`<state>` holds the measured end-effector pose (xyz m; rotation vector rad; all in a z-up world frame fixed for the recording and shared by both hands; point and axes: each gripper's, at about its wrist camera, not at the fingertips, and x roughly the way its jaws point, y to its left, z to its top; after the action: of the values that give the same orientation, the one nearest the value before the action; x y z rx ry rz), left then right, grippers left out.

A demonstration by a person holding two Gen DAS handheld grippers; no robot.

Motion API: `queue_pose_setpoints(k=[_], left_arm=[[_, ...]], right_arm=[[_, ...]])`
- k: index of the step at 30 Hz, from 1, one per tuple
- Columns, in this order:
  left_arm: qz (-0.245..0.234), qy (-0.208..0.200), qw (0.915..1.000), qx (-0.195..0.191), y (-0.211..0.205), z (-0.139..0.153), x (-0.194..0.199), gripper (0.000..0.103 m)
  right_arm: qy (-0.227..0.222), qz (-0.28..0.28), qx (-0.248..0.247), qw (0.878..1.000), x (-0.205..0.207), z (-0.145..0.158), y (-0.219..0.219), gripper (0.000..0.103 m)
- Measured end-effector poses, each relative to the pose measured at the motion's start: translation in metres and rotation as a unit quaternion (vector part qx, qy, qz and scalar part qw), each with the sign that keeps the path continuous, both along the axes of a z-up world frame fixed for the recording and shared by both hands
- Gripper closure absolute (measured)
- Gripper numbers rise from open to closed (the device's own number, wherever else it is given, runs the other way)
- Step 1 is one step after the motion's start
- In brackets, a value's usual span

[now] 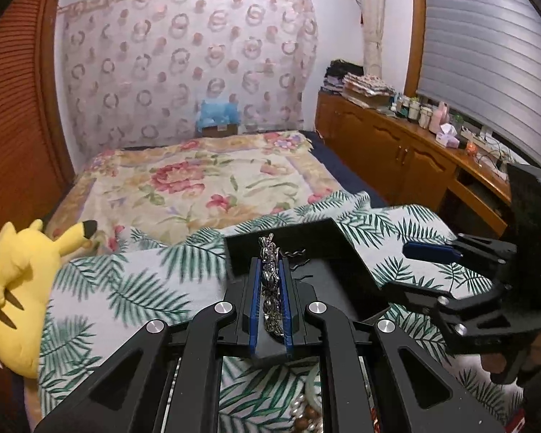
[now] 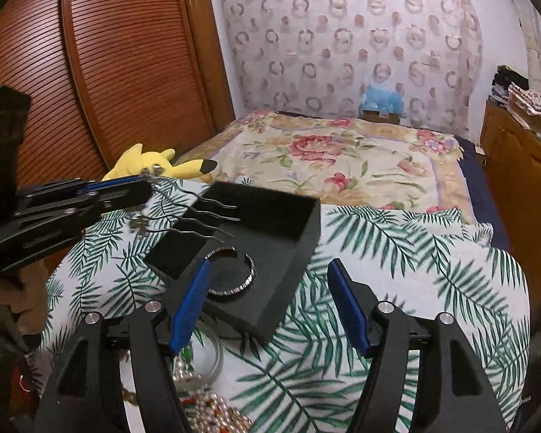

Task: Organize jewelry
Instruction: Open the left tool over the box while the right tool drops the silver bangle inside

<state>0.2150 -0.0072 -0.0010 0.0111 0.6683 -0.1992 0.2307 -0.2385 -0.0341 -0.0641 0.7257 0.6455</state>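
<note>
My left gripper (image 1: pixel 270 270) is shut on a silver chain (image 1: pixel 269 277) and holds it over the black jewelry stand (image 1: pixel 322 232). In the right wrist view the left gripper (image 2: pixel 146 184) sits beside the stand's wire hooks (image 2: pixel 216 213), with the chain (image 2: pixel 139 222) hanging down from it. The stand (image 2: pixel 285 213) rests on a palm-leaf cloth (image 2: pixel 396 252). A silver cuff bracelet (image 2: pixel 247 278) lies on the stand's base. My right gripper (image 2: pixel 268 296) is open and empty in front of the stand, and also shows in the left wrist view (image 1: pixel 429 252).
A heap of pearl and bead jewelry (image 2: pixel 212 411) and a clear bangle (image 2: pixel 216 357) lie on the cloth near me. A yellow plush toy (image 1: pixel 21 288) sits at the left. A floral bed (image 1: pixel 198 184) lies behind, and a wooden dresser (image 1: pixel 414 155) stands at the right.
</note>
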Motion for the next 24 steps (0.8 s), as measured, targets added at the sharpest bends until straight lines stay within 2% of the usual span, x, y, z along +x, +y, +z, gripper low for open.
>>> queue_pose_setpoints(k=[10,13,14,15,19,21,23,24], left_arm=[[-0.018,0.045,0.9988,-0.007,-0.017,-0.036,0.015,0.094],[-0.021,0.050,0.9985,0.006,-0.023,-0.037,0.014,0.091],[-0.024,0.049,0.9985,0.008,-0.023,-0.037,0.012,0.086],[-0.026,0.045,0.9986,0.011,-0.024,-0.034,0.008,0.075],[-0.034,0.023,0.9989,0.021,-0.025,-0.026,-0.011,0.065],[-0.037,0.016,0.9989,0.025,-0.024,-0.024,-0.022,0.050],[-0.039,0.009,0.9988,0.030,-0.024,-0.023,-0.033,0.045],[-0.040,0.009,0.9987,0.031,-0.024,-0.024,-0.037,0.044]], right_arm=[[0.006,0.005,0.005,1.000,-0.020,-0.017,-0.014,0.034],[0.003,0.007,0.002,1.000,-0.028,-0.019,-0.015,0.034],[0.004,0.006,0.003,1.000,-0.029,-0.020,-0.016,0.034],[0.008,0.004,0.005,1.000,-0.032,-0.021,-0.017,0.034],[0.011,0.004,0.005,1.000,-0.043,-0.024,-0.023,0.034],[0.012,0.010,-0.002,1.000,-0.051,-0.027,-0.025,0.034],[0.012,0.015,-0.009,1.000,-0.060,-0.031,-0.028,0.034],[0.012,0.017,-0.013,1.000,-0.065,-0.035,-0.029,0.040]])
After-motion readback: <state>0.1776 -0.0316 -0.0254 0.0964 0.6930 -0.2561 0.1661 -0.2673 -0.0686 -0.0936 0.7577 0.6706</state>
